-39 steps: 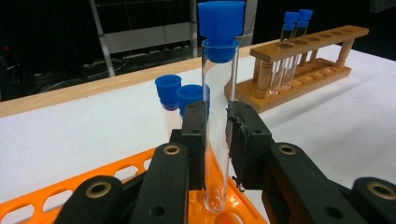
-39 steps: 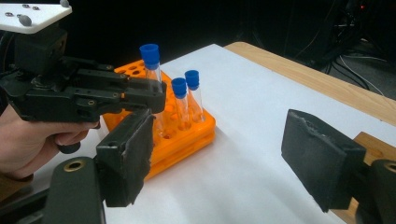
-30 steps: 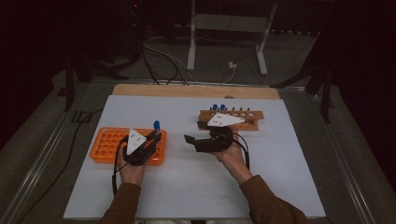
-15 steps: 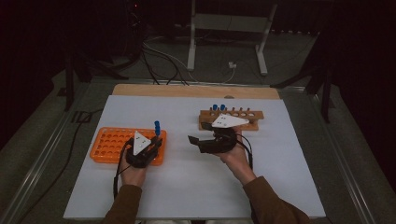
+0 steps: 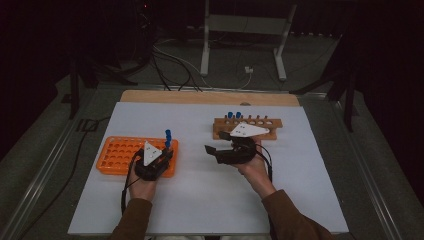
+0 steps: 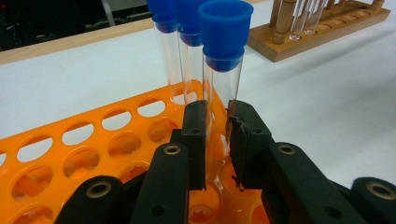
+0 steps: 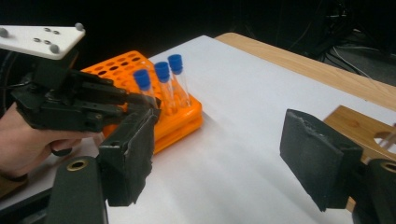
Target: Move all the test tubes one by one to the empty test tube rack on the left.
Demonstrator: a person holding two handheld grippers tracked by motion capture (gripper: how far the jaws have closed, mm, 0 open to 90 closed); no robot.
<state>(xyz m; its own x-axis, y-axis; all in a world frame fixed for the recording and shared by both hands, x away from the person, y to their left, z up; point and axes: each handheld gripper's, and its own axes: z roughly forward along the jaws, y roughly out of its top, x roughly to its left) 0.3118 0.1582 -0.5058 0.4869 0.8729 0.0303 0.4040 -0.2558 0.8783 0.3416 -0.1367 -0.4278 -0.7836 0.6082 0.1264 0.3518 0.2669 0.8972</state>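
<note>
My left gripper (image 6: 215, 121) is shut on a clear test tube with a blue cap (image 6: 223, 70). The tube stands upright with its lower end in a hole of the orange rack (image 6: 70, 154). Two more blue-capped tubes (image 6: 180, 28) stand in the holes just behind it. From above, the left gripper (image 5: 165, 152) sits at the right end of the orange rack (image 5: 117, 155). My right gripper (image 5: 210, 150) hovers over the white mat between the two racks, open and empty, pointing left. The right gripper view shows its pads (image 7: 126, 154) wide apart, with the held tube (image 7: 142, 81) beyond them.
A wooden tube rack (image 5: 265, 125) stands right of centre toward the back, with two blue-capped tubes (image 5: 234, 116) at its left end. The white mat (image 5: 200, 200) lies on a table with a wooden strip (image 5: 200, 97) along the far edge. Cables and a metal stand sit behind.
</note>
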